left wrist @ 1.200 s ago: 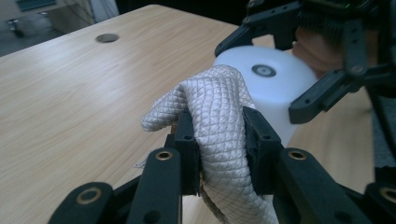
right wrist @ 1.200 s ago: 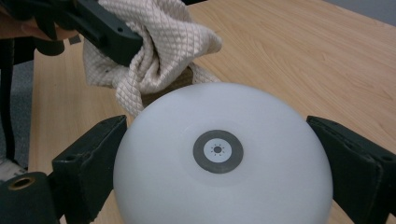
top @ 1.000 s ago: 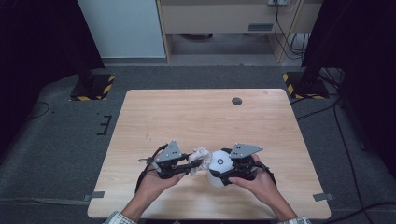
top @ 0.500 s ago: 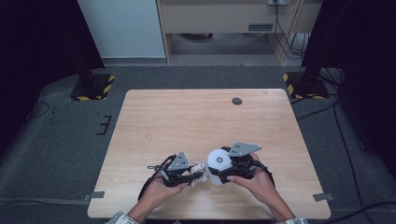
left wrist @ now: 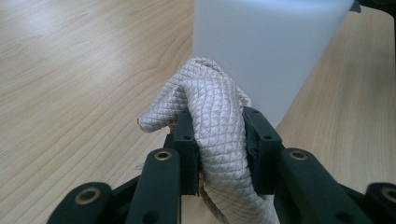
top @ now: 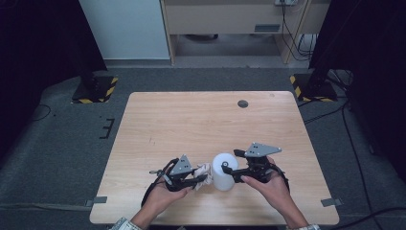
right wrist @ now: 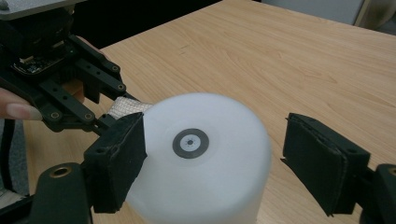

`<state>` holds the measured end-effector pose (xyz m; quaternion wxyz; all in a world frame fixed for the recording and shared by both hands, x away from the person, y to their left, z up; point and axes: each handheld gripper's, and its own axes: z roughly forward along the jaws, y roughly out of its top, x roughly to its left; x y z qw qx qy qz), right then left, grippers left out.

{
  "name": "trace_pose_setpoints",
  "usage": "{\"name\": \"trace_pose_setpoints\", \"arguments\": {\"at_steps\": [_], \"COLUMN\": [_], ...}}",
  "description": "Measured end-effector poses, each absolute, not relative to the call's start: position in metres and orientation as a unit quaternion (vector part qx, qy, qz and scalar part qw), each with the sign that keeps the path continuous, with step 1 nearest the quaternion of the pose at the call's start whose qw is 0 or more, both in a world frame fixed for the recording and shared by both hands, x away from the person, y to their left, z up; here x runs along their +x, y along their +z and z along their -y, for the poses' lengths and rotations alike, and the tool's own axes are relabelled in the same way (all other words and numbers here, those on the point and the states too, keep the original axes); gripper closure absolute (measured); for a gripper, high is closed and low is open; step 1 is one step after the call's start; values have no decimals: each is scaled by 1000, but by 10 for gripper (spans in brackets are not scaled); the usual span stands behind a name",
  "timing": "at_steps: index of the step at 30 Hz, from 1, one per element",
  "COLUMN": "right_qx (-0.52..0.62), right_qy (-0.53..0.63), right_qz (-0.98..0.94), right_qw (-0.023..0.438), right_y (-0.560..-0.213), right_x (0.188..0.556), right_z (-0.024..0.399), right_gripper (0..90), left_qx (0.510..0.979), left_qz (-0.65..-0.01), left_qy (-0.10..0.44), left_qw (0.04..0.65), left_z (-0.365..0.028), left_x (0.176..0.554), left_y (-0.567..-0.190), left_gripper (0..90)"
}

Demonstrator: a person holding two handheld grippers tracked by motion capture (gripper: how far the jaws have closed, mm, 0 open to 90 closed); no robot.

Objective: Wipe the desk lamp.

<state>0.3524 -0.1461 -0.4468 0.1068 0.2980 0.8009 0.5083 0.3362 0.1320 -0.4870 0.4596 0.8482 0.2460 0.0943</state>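
Note:
A white plastic cup (top: pixel 223 173) stands upside down near the table's front edge, with a small grey disc (right wrist: pixel 190 142) at the centre of its base. My right gripper (top: pixel 229 171) reaches around the cup (right wrist: pixel 201 186) from the right. Its jaws have just been closing, with the cup between them. One pad (right wrist: pixel 119 156) is at the cup's wall and the other pad (right wrist: pixel 322 163) stands apart from it. My left gripper (top: pixel 203 180) is shut on a bunched white quilted cloth (left wrist: pixel 212 112), and the cloth (top: pixel 203 170) touches the cup's left side (left wrist: pixel 266 51).
The light wooden table (top: pixel 191 120) has a small dark round disc (top: pixel 242 103) near its far edge. Both hands come in over the front edge. Grey floor surrounds the table, with yellow-black striped stand bases (top: pixel 95 91) at the back corners.
My left gripper has sunk and moved nearer the front edge with the cloth in it. The cup, tilted earlier, now stands upright. The right hand stays in place.

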Motion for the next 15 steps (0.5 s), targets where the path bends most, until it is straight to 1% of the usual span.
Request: {"name": "trace_pose_setpoints", "arguments": {"at_steps": [6, 8, 13, 15], "right_qx": [293, 295, 294, 294], "right_qy": [515, 517, 521, 524], "right_qz": [-799, -796, -794, -793], "right_qw": [107, 105, 107, 107], "right_y": [-448, -449, -450, -450], "right_x": [353, 354, 355, 355], "right_z": [139, 139, 138, 138], "right_gripper": [233, 243, 258, 258], "left_qx": [833, 816, 816, 830], "left_qz": [-243, -239, -239, -245], "left_qy": [97, 101, 100, 92], "left_qw": [488, 517, 517, 493], "left_z": [-132, -130, -125, -122], "left_x": [331, 325, 323, 325], "left_y": [-476, -465, -468, -478], "left_gripper": [693, 692, 694, 694]}}
